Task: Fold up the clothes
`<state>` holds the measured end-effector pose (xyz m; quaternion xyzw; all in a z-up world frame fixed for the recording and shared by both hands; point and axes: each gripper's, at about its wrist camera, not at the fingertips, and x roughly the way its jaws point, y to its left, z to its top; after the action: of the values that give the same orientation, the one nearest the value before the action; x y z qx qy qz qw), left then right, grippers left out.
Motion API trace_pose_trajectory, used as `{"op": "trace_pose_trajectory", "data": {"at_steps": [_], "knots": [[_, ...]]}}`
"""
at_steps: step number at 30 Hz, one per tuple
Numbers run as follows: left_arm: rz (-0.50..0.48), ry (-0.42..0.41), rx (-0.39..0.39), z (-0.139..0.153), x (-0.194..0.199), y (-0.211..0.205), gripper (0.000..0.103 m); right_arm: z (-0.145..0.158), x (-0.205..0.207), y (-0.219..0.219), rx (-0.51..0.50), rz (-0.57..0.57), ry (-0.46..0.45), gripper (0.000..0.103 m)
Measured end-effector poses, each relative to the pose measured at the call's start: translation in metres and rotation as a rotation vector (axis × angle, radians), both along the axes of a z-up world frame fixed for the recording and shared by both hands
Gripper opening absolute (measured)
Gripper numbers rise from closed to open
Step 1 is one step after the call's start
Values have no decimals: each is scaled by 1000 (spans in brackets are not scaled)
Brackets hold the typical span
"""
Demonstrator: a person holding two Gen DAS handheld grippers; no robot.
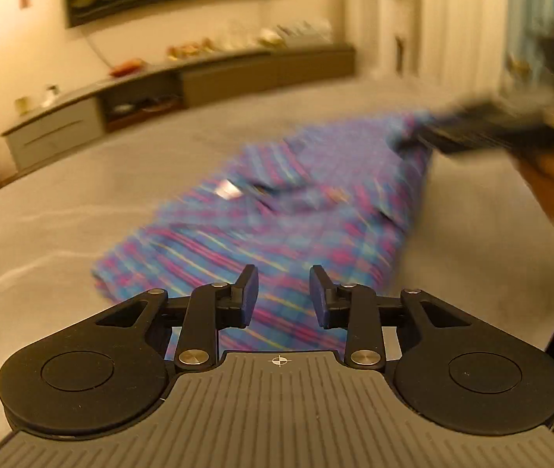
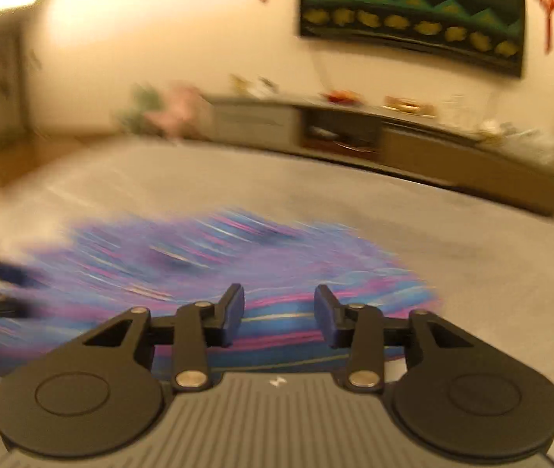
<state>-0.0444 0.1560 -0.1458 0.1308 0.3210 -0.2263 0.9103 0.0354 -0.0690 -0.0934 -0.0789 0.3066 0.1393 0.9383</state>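
We see a plaid shirt (image 1: 269, 210) in blue, purple and pink lying spread on a grey desk (image 1: 62, 202). Both views are blurred, so the small details of the cloth are not clear. In the left wrist view our left claw (image 1: 284, 296) is open, with its two dark blue pads (image 1: 249, 292) apart, and nothing sits between them; it is over the near edge of the shirt. At the far right corner of the shirt the right claw (image 1: 483, 128) appears as a dark smear, and we cannot tell from there if it touches the cloth. In the right wrist view the right claw (image 2: 279, 318) is also open and holds nothing, with the shirt (image 2: 183, 257) under and ahead of it. Behind the desk a long low cabinet (image 1: 199, 82) stands at the wall, under a dark screen (image 2: 413, 15).
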Motion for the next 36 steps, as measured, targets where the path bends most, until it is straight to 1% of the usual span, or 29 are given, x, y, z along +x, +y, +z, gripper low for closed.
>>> {"op": "trace_pose_trajectory", "data": {"at_steps": [1, 2, 4, 6, 7, 9, 11, 13, 14, 15, 16, 17, 18, 19, 21, 23, 24, 25, 26, 27, 28, 29, 30, 31, 32, 34, 35, 36], "knots": [[0, 13, 35, -9, 0, -6, 23, -17, 11, -7, -66, -16, 33, 40], [0, 27, 71, -19, 1, -12, 24, -33, 21, -14, -124, -31, 64, 45], [7, 18, 77, -23, -2, -9, 29, -39, 22, -33, -22, -42, 64, 48], [14, 8, 82, -27, -4, -7, 35, -40, 19, -37, 5, -60, 99, 48], [16, 10, 85, -27, 1, -4, 37, -41, 15, -36, -1, -65, 95, 48], [20, 16, 91, -28, 11, 1, 37, -44, 8, -35, 25, -86, 106, 49], [42, 14, 100, -28, 21, 14, 38, -43, -3, -33, 55, -92, 141, 50], [74, 13, 105, -30, 30, 24, 38, -41, -22, -26, 50, -70, 162, 51], [93, 7, 104, -30, 34, 28, 36, -36, -30, -21, 30, -46, 168, 52], [102, 1, 94, -29, 36, 34, 33, -32, -38, -16, 10, -21, 173, 52], [99, 6, 53, -25, 37, 41, 28, -27, -45, -12, -9, 3, 177, 52], [95, 13, 10, -21, 39, 49, 29, -17, -46, -12, -18, 23, 165, 50], [96, 11, -44, -14, 37, 57, 30, -7, -46, -12, -25, 41, 152, 52], [113, 11, -79, -8, 38, 66, 35, 3, -39, -15, -12, 39, 116, 54], [182, 0, -108, 0, 50, 86, 39, 19, -29, -24, 9, 28, 57, 70], [270, -11, -92, 1, 64, 105, 51, 25, -11, -35, 16, 14, 11, 78], [297, -9, -86, -1, 71, 111, 55, 19, 8, -45, 19, 4, 10, 79], [323, -6, -81, -2, 79, 116, 62, 15, 25, -51, 26, -15, 26, 80], [335, 11, -79, -7, 91, 120, 65, 9, 40, -58, 43, -35, 53, 78], [346, 28, -78, -12, 103, 124, 66, 2, 51, -62, 74, -39, 90, 71], [340, 50, -84, -16, 112, 123, 65, -4, 63, -67, 106, -42, 126, 59], [333, 71, -90, -20, 120, 122, 63, -11, 74, -71, 139, -45, 163, 20], [326, 93, -97, -24, 128, 121, 61, -15, 77, -74, 188, -36, 195, 7], [319, 114, -103, -29, 137, 120, 37, -15, 74, -76, 204, -38, 180, 6], [312, 136, -110, -33, 145, 120, 0, -14, 71, -78, 220, -40, 166, 4], [297, 84, -125, -24, 145, 113, 0, -11, 59, -82, 257, -56, 126, 3], [283, 30, -128, -15, 142, 109, 0, -11, 54, -84, 268, -82, 120, 3], [276, 8, -140, -10, 144, 106, 0, -11, 50, -87, 278, -107, 114, 3]]}}
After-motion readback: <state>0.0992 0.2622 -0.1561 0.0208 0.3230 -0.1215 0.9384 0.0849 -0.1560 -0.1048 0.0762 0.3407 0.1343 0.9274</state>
